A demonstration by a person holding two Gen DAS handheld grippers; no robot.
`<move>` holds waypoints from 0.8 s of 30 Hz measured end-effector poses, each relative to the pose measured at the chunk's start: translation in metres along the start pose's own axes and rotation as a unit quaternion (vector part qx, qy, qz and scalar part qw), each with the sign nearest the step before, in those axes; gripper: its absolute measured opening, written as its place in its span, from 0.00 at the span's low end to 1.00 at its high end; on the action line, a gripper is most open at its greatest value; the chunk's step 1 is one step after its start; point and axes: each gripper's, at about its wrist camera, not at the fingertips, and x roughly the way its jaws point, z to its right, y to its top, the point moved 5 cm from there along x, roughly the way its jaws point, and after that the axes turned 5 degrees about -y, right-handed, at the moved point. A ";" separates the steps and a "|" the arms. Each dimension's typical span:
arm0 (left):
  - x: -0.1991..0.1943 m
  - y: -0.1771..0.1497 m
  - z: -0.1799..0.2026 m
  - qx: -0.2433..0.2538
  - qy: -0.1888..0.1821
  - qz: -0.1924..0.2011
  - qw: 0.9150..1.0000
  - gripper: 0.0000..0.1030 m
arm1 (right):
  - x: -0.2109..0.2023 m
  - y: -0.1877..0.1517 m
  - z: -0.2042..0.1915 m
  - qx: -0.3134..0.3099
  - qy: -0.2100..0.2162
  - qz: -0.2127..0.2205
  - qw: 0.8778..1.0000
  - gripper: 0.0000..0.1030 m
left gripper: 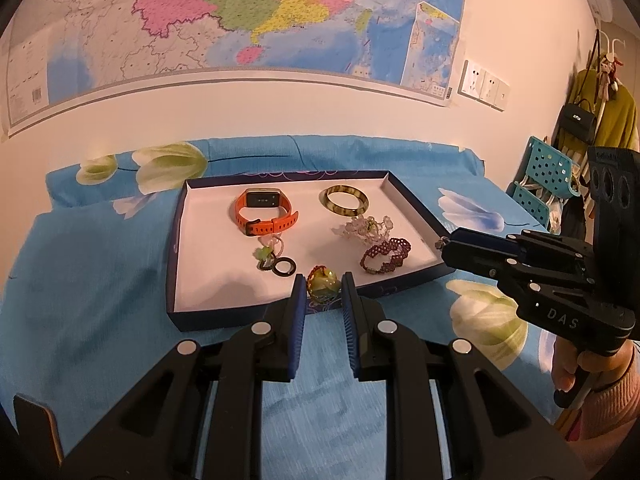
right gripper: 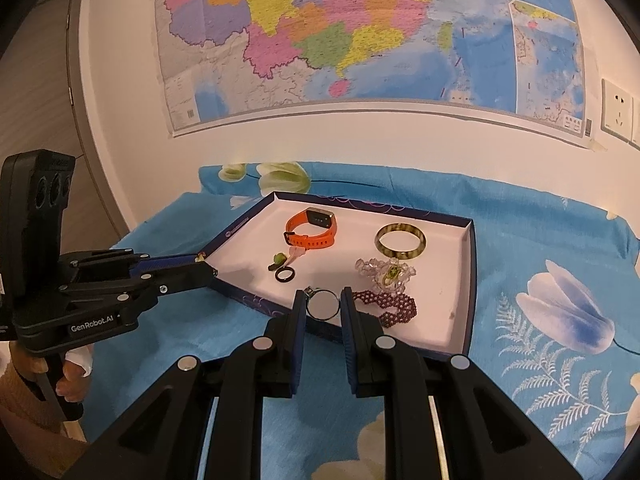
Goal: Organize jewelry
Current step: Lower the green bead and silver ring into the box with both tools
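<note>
A shallow blue tray (left gripper: 178, 216) with a white floor lies on the bed. In it are an orange watch (left gripper: 266, 212), a green-brown bangle (left gripper: 346, 200), a clear bead bracelet (left gripper: 368, 228), a dark red bead bracelet (left gripper: 386, 255) and a black ring with a green charm (left gripper: 284, 266). My left gripper (left gripper: 323, 286) is shut on a green and amber pendant (left gripper: 323, 282) over the tray's near edge. My right gripper (right gripper: 323, 304) is shut on a thin silver ring (right gripper: 323, 305) over the tray's near edge (right gripper: 260, 304). The same items show in the right wrist view: watch (right gripper: 314, 230), bangle (right gripper: 400, 242).
The bed has a blue flowered sheet (left gripper: 100, 280). A wall map (left gripper: 240, 20) hangs behind it, with sockets (left gripper: 484, 84) to the right. A teal rack (left gripper: 544, 184) and a coat stand (left gripper: 600, 112) are at the far right. A door (right gripper: 36, 100) is at the left.
</note>
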 end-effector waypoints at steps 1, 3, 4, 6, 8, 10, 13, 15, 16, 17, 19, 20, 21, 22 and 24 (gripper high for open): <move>0.001 0.001 0.000 0.001 0.001 0.001 1.000 0.18 | 0.001 0.001 0.001 0.000 0.000 0.000 1.000 0.15; 0.002 0.002 0.000 0.000 0.001 0.001 1.000 0.18 | 0.003 0.002 0.001 -0.001 -0.002 -0.001 1.000 0.15; 0.002 0.002 0.000 0.001 0.002 0.001 1.000 0.18 | 0.004 0.003 0.001 -0.001 -0.003 0.000 1.000 0.15; 0.004 0.004 -0.001 0.002 0.004 0.001 1.000 0.18 | 0.005 0.003 0.002 -0.001 -0.003 -0.001 1.000 0.15; 0.005 0.005 -0.001 0.002 0.005 0.002 1.000 0.18 | 0.006 0.004 0.002 -0.001 -0.003 0.000 1.000 0.15; 0.008 0.007 -0.003 0.002 0.006 0.001 1.000 0.18 | 0.008 0.005 0.003 -0.002 -0.003 0.000 1.000 0.15; 0.011 0.009 -0.003 0.003 0.008 0.001 1.000 0.18 | 0.011 0.008 0.004 -0.003 -0.004 0.000 1.000 0.15; 0.014 0.011 -0.004 0.003 0.008 0.000 1.000 0.18 | 0.011 0.009 0.005 -0.003 -0.006 0.000 1.000 0.15; 0.014 0.011 -0.004 0.003 0.009 0.000 1.000 0.18 | 0.013 0.009 0.006 -0.003 -0.006 0.000 1.000 0.15; 0.015 0.011 -0.004 0.003 0.010 0.000 1.000 0.18 | 0.014 0.010 0.006 -0.003 -0.007 0.000 1.000 0.15; 0.017 0.013 -0.006 0.003 0.010 0.000 1.000 0.18 | 0.016 0.011 0.007 -0.002 -0.007 -0.001 1.000 0.15; 0.018 0.014 -0.006 0.003 0.011 0.000 1.000 0.18 | 0.017 0.011 0.008 -0.001 -0.007 -0.001 1.000 0.15; 0.019 0.014 -0.007 0.003 0.012 0.000 1.000 0.18 | 0.017 0.012 0.009 0.000 -0.007 -0.001 1.000 0.15; 0.020 0.014 -0.007 0.002 0.012 0.000 1.000 0.18 | 0.018 0.012 0.009 0.001 -0.008 0.000 1.000 0.15; 0.021 0.015 -0.008 0.002 0.014 0.000 1.000 0.18 | 0.019 0.013 0.011 0.002 -0.008 0.000 1.000 0.15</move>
